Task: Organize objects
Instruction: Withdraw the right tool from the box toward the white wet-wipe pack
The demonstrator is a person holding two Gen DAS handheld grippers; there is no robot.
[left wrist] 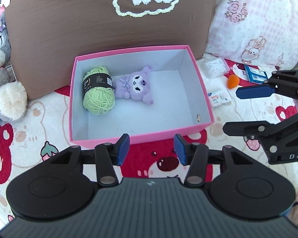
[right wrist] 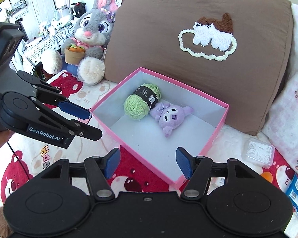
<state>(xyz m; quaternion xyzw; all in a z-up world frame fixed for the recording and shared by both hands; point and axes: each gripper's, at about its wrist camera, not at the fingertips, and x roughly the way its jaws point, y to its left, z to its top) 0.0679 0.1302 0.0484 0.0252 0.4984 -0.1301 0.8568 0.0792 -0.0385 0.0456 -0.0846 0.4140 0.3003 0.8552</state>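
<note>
A pink box (left wrist: 200, 85) (right wrist: 221, 132) stands open on the bed. Inside lie a green yarn ball (left wrist: 98, 93) (right wrist: 141, 103) and a purple plush (left wrist: 136, 86) (right wrist: 171, 118), side by side at the box's back left. My left gripper (left wrist: 151, 148) is open and empty, just in front of the box's near wall; it also shows in the right wrist view (right wrist: 91, 123) at the box's left corner. My right gripper (right wrist: 147, 163) is open and empty at the box's near corner; it also shows in the left wrist view (left wrist: 234, 111), right of the box.
Right of the box lie an orange egg-shaped thing (left wrist: 233, 81), a blue packet (left wrist: 256, 75) (right wrist: 297, 194), a white tissue pack (left wrist: 220, 98) and a clear plastic case (left wrist: 215, 66) (right wrist: 260, 152). A brown pillow (left wrist: 89, 29) stands behind the box, a grey rabbit plush (right wrist: 89, 37) to its left.
</note>
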